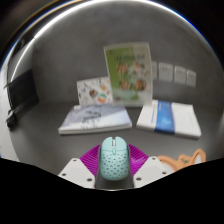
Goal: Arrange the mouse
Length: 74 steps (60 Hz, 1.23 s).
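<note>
The small mint-green computer mouse with dark speckles (113, 157) sits between the fingers of the gripper (113, 168), its sides against the purple pads (91, 156), so the gripper looks clamped on it. Whether it rests on the grey desk (55, 75) or is lifted just clear, I cannot tell.

The main risk, as I judge it, is the rounded, smooth shell sliding forward out of the pads if the grip is shallow or the hand tilts. A quick swing could also knock its nose into the white booklet with a cartoon cover (94, 120) lying just ahead.

A blue-and-white booklet (168, 116) lies ahead to the right, an orange cord (186, 160) curls close beside the right finger and could snag, and more printed sheets (128, 72) lie farther off. Bare desk opens on the left, before a dark object (20, 98) near the far edge.
</note>
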Tool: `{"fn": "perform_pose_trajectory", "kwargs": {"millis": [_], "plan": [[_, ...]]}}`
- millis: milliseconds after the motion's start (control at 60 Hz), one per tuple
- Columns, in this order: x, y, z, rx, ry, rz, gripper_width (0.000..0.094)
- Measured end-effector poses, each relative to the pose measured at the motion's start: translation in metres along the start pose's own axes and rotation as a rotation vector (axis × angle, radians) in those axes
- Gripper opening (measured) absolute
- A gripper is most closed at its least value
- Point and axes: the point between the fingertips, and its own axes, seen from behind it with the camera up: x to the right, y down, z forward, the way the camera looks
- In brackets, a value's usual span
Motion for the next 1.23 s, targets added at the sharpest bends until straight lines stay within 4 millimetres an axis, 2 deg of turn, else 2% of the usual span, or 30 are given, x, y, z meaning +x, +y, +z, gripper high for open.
{"fn": "perform_pose_trajectory", "kwargs": {"millis": [50,117,167,200,250,300,350,383,417,517,617,633,650,667,683,700,850,883,950,967,983,1100,1217,1233], "plan": [[0.009,-0.032,-0.033,0.098,0.004,-0.02,0.0381],[0.028,-0.063,-0.084,0.19,0.03,-0.053,0.0378],[0.049,-0.077,-0.119,0.238,0.04,-0.061,0.0378],[0.069,-0.079,-0.137,0.256,0.062,-0.05,0.0377],[0.106,-0.072,-0.156,0.264,0.117,-0.026,0.0378],[0.143,-0.051,-0.161,0.245,0.183,-0.011,0.0375],[0.172,-0.023,-0.159,0.206,0.231,0.006,0.0376],[0.187,0.003,-0.152,0.176,0.238,0.021,0.0376],[0.196,0.018,-0.142,0.133,0.233,0.039,0.0375],[0.208,0.056,-0.114,0.055,0.227,0.056,0.0379],[0.215,0.082,-0.089,-0.036,0.226,0.052,0.0392],[0.215,0.089,-0.087,-0.061,0.227,0.053,0.0427],[0.215,0.085,-0.086,-0.039,0.23,0.053,0.0462],[0.215,0.083,-0.084,-0.024,0.23,0.045,0.0412],[0.215,0.085,-0.085,-0.024,0.234,0.035,0.0468],[0.214,0.087,-0.086,-0.034,0.235,0.029,0.0421],[0.212,0.089,-0.086,-0.057,0.207,0.001,0.0558],[0.208,0.09,-0.09,-0.07,0.179,0.001,0.0683],[0.2,0.089,-0.105,-0.061,0.129,-0.002,0.087],[0.199,0.089,-0.111,-0.058,0.122,-0.002,0.0877],[0.198,0.089,-0.115,-0.051,0.118,-0.002,0.0825],[0.204,0.093,-0.165,-0.017,0.089,-0.035,0.0855],[0.221,0.112,-0.213,0.001,0.085,0.019,0.0856],[0.224,0.116,-0.219,-0.002,0.087,0.033,0.0886]]}}
